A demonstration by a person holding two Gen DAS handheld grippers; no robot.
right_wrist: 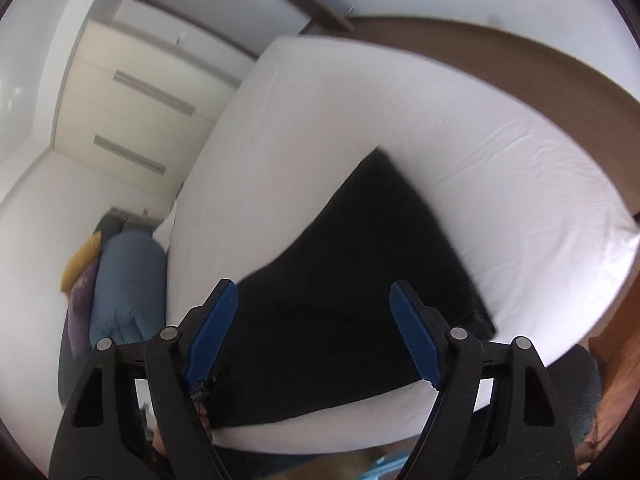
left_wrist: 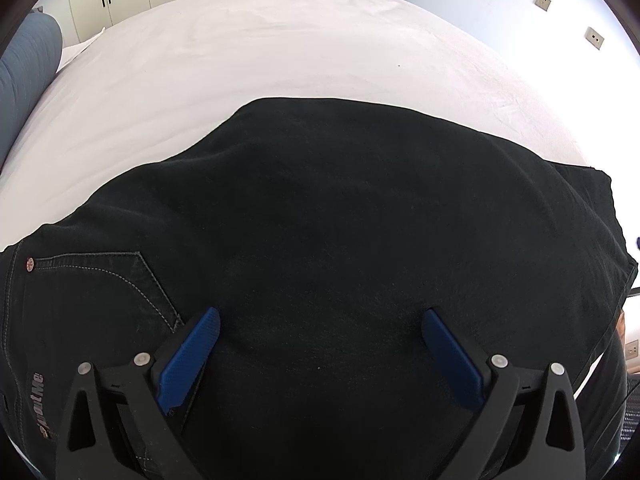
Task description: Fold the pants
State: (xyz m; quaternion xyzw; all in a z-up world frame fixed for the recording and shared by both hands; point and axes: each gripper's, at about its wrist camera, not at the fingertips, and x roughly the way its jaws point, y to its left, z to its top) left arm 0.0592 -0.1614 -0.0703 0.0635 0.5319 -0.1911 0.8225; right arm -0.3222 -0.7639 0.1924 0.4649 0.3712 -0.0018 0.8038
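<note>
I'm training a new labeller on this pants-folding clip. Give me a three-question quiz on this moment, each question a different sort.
1. True or false: the left gripper is clamped on the pants.
2. Multiple choice: the pants lie on A) a wooden floor, B) a white bed sheet, C) a chair.
3. Fill in: in the left wrist view, the stitched pocket with a metal rivet shows at the picture's ____ side.

Key
1. False: its jaws stand wide apart above the cloth, as do those of the right gripper.
2. B
3. left
</note>
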